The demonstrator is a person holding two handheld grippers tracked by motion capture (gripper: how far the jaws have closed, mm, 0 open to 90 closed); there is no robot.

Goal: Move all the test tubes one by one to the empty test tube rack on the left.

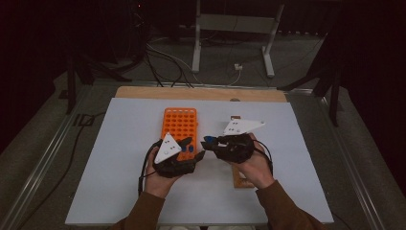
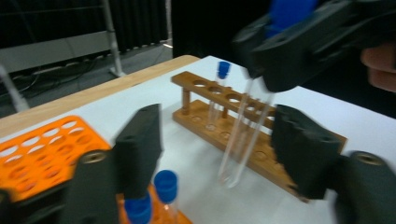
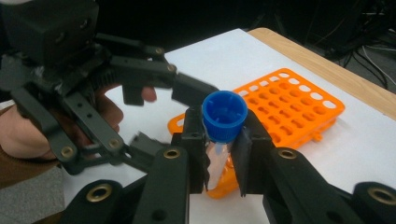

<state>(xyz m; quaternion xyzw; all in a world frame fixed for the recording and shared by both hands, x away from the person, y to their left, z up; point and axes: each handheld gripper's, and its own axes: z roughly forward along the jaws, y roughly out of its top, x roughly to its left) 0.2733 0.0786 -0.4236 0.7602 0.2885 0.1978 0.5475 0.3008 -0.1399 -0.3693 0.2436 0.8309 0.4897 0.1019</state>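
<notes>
My right tool clamps the blue-capped tube just under its cap, leaving the glass free; my left tool stands half-open around it, pads clear, mid-tabletop.

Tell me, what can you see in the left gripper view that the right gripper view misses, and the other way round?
The left gripper view alone has the wooden rack with a blue-capped tube standing in it. The right gripper view alone has the person's left hand behind the left gripper. Both show the orange rack, the white table, and the clear tube clamped in the right gripper.
</notes>
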